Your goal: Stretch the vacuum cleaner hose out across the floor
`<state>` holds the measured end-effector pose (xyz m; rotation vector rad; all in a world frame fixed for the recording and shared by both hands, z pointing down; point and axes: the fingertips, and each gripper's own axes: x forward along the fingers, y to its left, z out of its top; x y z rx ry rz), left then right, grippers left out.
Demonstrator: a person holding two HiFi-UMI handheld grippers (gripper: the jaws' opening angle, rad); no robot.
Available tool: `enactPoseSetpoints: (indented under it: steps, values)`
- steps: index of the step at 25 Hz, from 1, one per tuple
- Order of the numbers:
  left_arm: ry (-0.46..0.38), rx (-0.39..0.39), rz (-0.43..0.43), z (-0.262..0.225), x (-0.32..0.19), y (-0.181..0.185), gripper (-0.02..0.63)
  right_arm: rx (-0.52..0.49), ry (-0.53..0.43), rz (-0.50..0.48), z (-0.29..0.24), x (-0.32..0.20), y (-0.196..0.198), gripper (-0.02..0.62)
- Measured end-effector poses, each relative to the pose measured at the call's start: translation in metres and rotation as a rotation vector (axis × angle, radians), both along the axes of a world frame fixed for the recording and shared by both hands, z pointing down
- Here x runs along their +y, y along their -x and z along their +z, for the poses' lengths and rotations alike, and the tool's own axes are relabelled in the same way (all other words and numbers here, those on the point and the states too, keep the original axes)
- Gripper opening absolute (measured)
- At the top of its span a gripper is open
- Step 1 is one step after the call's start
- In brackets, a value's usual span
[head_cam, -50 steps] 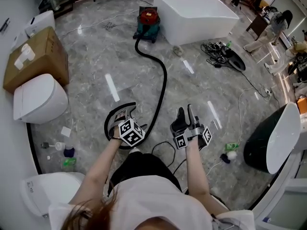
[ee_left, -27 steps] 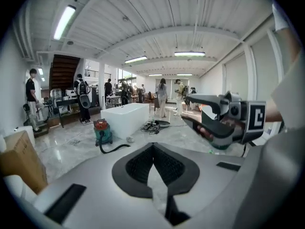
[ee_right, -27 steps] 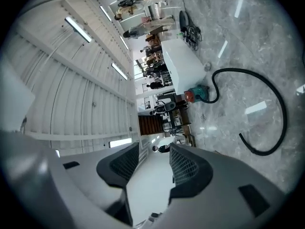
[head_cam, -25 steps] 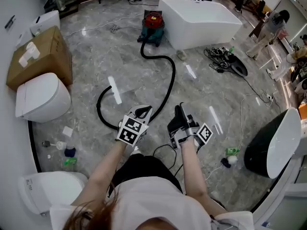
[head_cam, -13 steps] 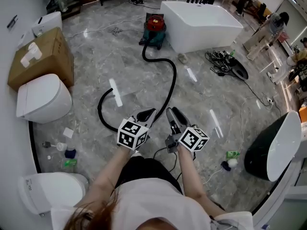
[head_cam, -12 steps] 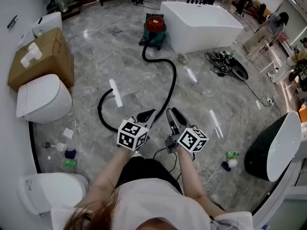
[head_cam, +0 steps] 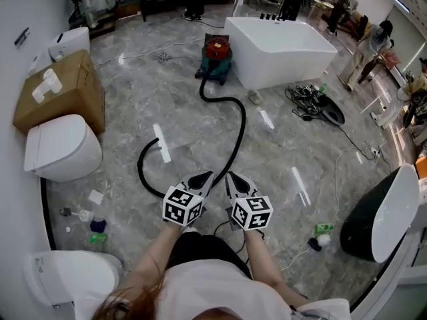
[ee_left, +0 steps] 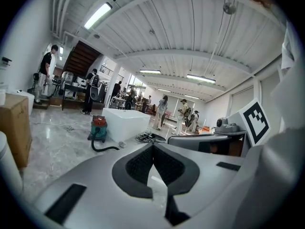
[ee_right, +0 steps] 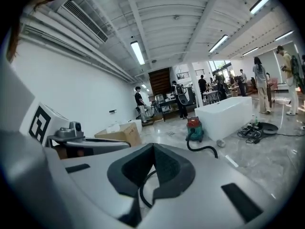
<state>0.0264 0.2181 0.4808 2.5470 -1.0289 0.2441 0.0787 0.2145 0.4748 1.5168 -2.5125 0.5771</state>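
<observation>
While the head view shows us the hose [head_cam: 244, 122] looped, gripper views show our left gripper [head_cam: 203, 177] clenched empty. Right gripper [head_cam: 231, 175] has just closed, also empty.

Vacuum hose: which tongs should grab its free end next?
Probably left: the hose loops to its free end left of the left tongs; the right tongs sit farther. Left is shut; right just closed, empty.

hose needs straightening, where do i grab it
Probably the loose end of the hose, taken from above with jaws across the tube: it lies flat and curls back leftward, so pulling there away from the vacuum should undo the loop.
</observation>
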Motion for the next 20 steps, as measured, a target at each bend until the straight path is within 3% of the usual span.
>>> enactPoseSetpoints:
  steps: [12,20]
  values:
    - [-0.005,-0.031,-0.016,0.008,0.005,0.015,0.009,0.033,-0.023,0.001,0.003,0.005,0.015,0.014]
    - [0.018,-0.041,-0.035,0.018,0.011,0.025,0.009,0.002,0.004,0.037,0.013,0.009,0.011,0.014]
